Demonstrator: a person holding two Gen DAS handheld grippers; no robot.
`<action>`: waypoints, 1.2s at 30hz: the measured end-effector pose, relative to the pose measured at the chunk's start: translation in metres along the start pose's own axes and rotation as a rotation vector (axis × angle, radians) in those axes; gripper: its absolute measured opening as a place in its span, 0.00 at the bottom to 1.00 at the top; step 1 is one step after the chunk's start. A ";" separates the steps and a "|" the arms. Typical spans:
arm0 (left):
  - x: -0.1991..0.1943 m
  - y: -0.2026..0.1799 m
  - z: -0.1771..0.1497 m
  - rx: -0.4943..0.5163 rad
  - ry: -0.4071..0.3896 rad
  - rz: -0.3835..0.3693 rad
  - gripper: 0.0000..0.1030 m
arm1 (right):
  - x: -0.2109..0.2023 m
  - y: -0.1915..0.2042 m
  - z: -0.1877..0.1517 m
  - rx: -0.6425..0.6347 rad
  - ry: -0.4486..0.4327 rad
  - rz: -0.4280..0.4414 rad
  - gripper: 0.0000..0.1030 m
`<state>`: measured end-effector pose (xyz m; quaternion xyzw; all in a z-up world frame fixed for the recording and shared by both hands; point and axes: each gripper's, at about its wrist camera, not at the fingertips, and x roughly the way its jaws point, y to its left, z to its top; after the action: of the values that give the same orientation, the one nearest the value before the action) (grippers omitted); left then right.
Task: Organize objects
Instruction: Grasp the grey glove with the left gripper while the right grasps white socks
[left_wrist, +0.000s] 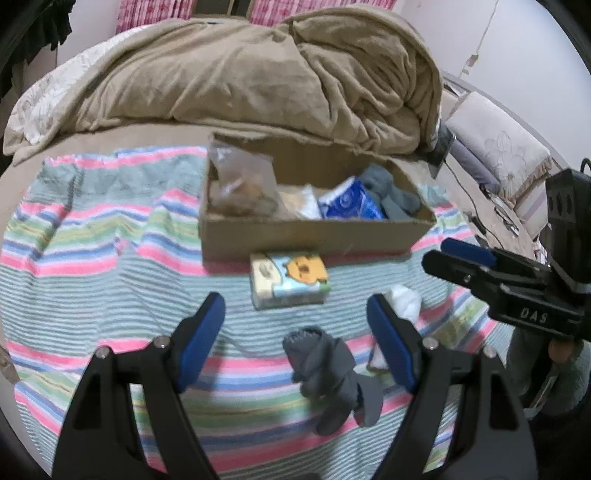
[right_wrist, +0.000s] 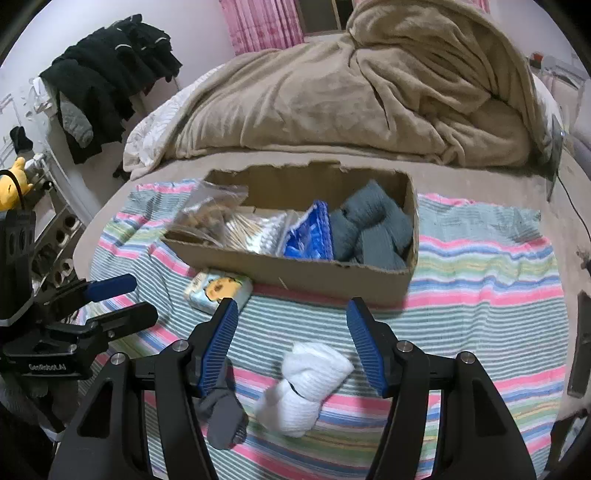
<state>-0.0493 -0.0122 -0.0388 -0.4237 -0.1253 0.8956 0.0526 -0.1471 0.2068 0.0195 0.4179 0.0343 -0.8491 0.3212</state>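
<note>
Both tongs stand spread and grip nothing. Left tongs (left_wrist: 295, 317) hang over a dark grey sock bundle (left_wrist: 328, 373) that lies on the striped blanket (left_wrist: 92, 258) in the gap between the blue pads (left_wrist: 203, 332), with neither pad touching it. Right tongs (right_wrist: 291, 325) hover the same way above a rolled white sock bundle (right_wrist: 306, 384), clear of both pads; in that view the grey bundle (right_wrist: 223, 417) lies just to its left, partly under one finger. Beyond them sits a small tissue pack (left_wrist: 290, 278) printed with a yellow cartoon figure, just in front of an open cardboard box (left_wrist: 314, 236). Inside the box are a clear bag of brownish items (left_wrist: 242, 184), a bag of cotton swabs (right_wrist: 251, 230), a blue packet (left_wrist: 351, 203) and grey socks (right_wrist: 373, 225) at its right end. All of this rests on a bed, with a crumpled tan blanket (left_wrist: 258, 77) behind the box.
</note>
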 end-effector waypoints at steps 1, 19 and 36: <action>0.003 -0.001 -0.002 -0.002 0.009 -0.002 0.78 | 0.002 -0.002 -0.002 0.004 0.006 -0.001 0.63; 0.060 -0.017 -0.047 -0.023 0.186 -0.036 0.78 | 0.035 -0.015 -0.033 0.034 0.114 0.007 0.63; 0.063 -0.029 -0.053 0.016 0.161 -0.068 0.36 | 0.045 -0.020 -0.049 0.047 0.163 0.023 0.48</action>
<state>-0.0487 0.0382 -0.1100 -0.4894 -0.1277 0.8573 0.0962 -0.1452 0.2155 -0.0499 0.4934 0.0356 -0.8091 0.3172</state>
